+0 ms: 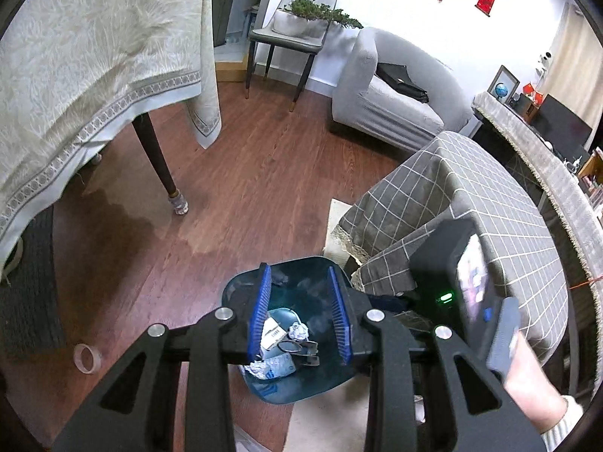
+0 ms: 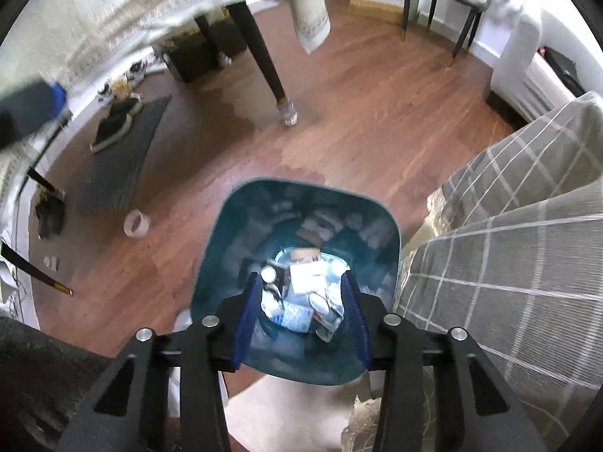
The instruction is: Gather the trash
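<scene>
Both grippers hang over the teal bin [image 2: 297, 222], which stands on the wooden floor [image 1: 245, 173] just beside the low bench with the checked cloth [image 1: 471, 203]. The bin already has trash at its bottom: crumpled paper [image 1: 298, 330], wrappers and small packets [image 2: 307, 277]. I judge that the dropping step is finishing and the next piece must now be fetched.

The left gripper [image 1: 301, 314] has its fingers [image 1: 260, 309] apart with a moderate gap, and nothing is between them; only the bin is seen through the gap. The right gripper [image 2: 301, 310] also has its fingers [image 2: 247, 316] apart and empty, directly above the trash pile. In the left view the right gripper's body is seen from the side in the person's hand [image 1: 505, 342], close to the edge of the checked cloth.

One piece still lies on the floor: a roll of tape [image 2: 136, 224], well apart from the bin, near the dark mat [image 2: 120, 158]. The next move probably calls for one gripper to rise clear of the bin rim and travel to the roll.

The floor between bin and roll is open. Edges to mind are the bin rim, the table leg [image 1: 158, 162] under the hanging pale tablecloth [image 1: 94, 56], and the mat border.
</scene>
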`<state>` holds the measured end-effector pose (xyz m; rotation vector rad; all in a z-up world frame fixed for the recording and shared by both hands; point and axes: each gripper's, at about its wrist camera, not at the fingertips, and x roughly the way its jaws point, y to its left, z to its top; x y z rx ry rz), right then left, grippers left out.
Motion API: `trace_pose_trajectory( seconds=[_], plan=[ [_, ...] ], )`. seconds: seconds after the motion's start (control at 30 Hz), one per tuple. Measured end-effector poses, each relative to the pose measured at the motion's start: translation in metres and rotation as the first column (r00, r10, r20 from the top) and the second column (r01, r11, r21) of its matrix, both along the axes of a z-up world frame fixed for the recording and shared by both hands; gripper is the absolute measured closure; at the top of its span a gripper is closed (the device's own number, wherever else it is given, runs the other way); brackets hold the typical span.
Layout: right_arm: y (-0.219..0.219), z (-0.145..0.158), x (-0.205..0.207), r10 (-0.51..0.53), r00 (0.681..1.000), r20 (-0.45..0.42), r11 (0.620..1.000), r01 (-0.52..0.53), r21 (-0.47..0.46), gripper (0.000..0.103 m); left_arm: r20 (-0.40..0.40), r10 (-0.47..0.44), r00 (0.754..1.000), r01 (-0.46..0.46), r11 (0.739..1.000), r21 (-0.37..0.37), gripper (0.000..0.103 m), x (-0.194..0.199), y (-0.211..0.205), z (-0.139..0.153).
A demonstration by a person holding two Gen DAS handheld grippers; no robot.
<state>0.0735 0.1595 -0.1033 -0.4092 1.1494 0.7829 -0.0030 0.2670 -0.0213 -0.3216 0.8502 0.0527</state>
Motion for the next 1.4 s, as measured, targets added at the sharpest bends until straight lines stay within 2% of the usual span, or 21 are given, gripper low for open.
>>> trace_pose_trajectory(
  seconds=[0.17,0.4,0.47,0.53,0.57,0.63,0.77,0.83,0.9,1.0,1.2,1.4],
  plan=[
    [-0.013,0.034,-0.001,-0.028,0.998,0.063,0.997,0.023,0.076,0.063,0.014,-0.007,1.0,0.007,0.998,0.061,0.067,-0.005,-0.002,0.012],
    [-0.049,0.096,-0.003,-0.121,0.975,0.185,0.98,0.088,0.178,0.063,0.091,-0.006,0.996,-0.002,0.996,0.088,0.049,-0.008,-0.009,0.038],
    [-0.061,0.107,-0.006,-0.154,0.967,0.202,0.973,0.112,0.204,0.063,0.102,-0.003,0.995,-0.007,0.996,0.094,0.044,-0.01,-0.012,0.042],
    [-0.077,0.12,-0.009,-0.184,0.958,0.218,0.965,0.134,0.227,0.063,0.106,0.003,0.994,-0.013,0.995,0.1,0.034,-0.013,-0.014,0.044],
    [-0.082,0.123,-0.01,-0.195,0.954,0.228,0.963,0.142,0.231,0.062,0.106,0.008,0.994,-0.019,0.995,0.102,0.033,-0.015,-0.016,0.044],
    [-0.101,0.132,-0.014,-0.23,0.941,0.249,0.955,0.17,0.242,0.049,0.111,0.014,0.994,-0.027,0.994,0.111,0.026,-0.018,-0.02,0.046],
    [-0.139,0.147,-0.02,-0.303,0.917,0.261,0.933,0.23,0.276,0.04,0.162,0.03,0.986,-0.056,0.986,0.159,0.015,-0.034,-0.036,0.059],
    [-0.16,0.156,-0.026,-0.345,0.894,0.287,0.921,0.263,0.289,0.028,0.179,0.031,0.983,-0.064,0.981,0.184,0.012,-0.041,-0.046,0.064],
    [-0.181,0.166,-0.03,-0.388,0.87,0.306,0.906,0.298,0.302,0.022,0.186,0.027,0.982,-0.065,0.977,0.203,0.01,-0.046,-0.054,0.068],
    [-0.214,0.176,-0.039,-0.446,0.827,0.341,0.884,0.348,0.313,0.012,0.179,0.064,0.982,-0.112,0.955,0.275,0.008,-0.049,-0.065,0.069],
    [-0.266,0.178,-0.056,-0.532,0.77,0.353,0.837,0.415,0.356,0.004,0.236,0.016,0.972,-0.087,0.952,0.294,0.007,-0.063,-0.083,0.067],
    [-0.29,0.16,-0.073,-0.552,0.744,0.377,0.829,0.437,0.351,0.004,0.242,-0.004,0.97,-0.07,0.952,0.297,0.005,-0.076,-0.09,0.057]
  ],
)
